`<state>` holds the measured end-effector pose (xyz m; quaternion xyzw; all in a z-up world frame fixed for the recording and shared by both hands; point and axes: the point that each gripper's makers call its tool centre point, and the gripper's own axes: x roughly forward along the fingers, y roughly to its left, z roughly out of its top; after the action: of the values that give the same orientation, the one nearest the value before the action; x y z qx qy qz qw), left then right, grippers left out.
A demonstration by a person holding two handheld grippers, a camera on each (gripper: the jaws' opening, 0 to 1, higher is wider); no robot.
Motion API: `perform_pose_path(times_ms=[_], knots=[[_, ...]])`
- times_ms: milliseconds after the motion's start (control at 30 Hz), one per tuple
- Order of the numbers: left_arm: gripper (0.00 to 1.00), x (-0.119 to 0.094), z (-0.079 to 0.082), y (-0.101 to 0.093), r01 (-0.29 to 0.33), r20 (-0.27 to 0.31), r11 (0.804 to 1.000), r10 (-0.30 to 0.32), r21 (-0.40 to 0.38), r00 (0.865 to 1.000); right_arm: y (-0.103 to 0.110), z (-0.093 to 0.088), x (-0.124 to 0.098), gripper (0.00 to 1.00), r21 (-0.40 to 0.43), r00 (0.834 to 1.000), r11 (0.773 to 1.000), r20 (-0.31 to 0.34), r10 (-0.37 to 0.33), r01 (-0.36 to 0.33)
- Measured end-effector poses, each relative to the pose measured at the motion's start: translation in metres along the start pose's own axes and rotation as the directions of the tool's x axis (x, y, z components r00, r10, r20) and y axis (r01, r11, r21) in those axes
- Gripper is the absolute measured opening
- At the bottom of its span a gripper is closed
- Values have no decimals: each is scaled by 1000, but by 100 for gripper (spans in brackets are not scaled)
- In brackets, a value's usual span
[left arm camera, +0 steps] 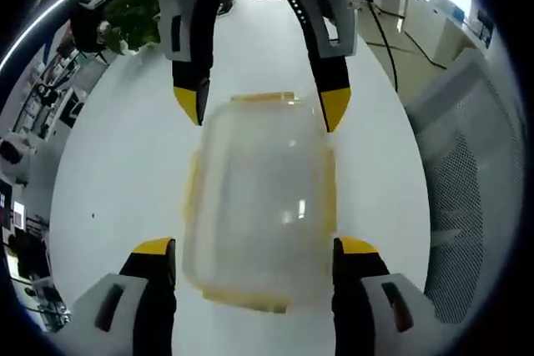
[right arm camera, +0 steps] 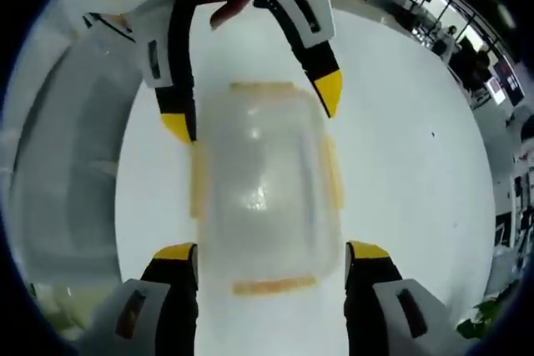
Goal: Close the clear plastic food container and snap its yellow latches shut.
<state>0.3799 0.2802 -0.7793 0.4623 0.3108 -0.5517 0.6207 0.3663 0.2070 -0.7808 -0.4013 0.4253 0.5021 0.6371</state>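
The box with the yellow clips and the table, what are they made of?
The box looks like clear, slightly cloudy plastic: the white table shows through it, and light glints on its top. Its yellow clips look like see-through plastic too. The table is smooth and white, faintly shiny; plastic or coated wood, I can't tell.

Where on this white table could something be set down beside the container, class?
Bare table lies between the clear container and the plant, and again between it and the mesh chair. Both ends are crowded: the left gripper and right gripper straddle them.
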Motion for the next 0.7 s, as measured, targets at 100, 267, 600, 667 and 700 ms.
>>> perform_pose_path(times_ms=[100, 267, 600, 667, 700], knots=[[79, 4, -5, 3, -2, -13, 1000, 3, 7, 1000, -2, -2, 5, 75, -5, 1000, 1000, -7, -9, 9], [80, 10, -7, 0, 18, -21, 1000, -17, 26, 1000, -4, -2, 8, 77, 0, 1000, 1000, -5, -11, 11], [78, 13, -8, 1, 28, -28, 999, -27, 35, 999, -4, -2, 9, 75, 3, 1000, 1000, 1, -2, 2], [78, 13, -8, 1, 28, -26, 999, -27, 34, 999, -4, -2, 10, 75, 3, 1000, 1000, -1, -3, 3], [78, 12, -8, 1, 30, -27, 999, -29, 34, 999, -4, -2, 10, 75, 4, 1000, 1000, -1, -3, 3]])
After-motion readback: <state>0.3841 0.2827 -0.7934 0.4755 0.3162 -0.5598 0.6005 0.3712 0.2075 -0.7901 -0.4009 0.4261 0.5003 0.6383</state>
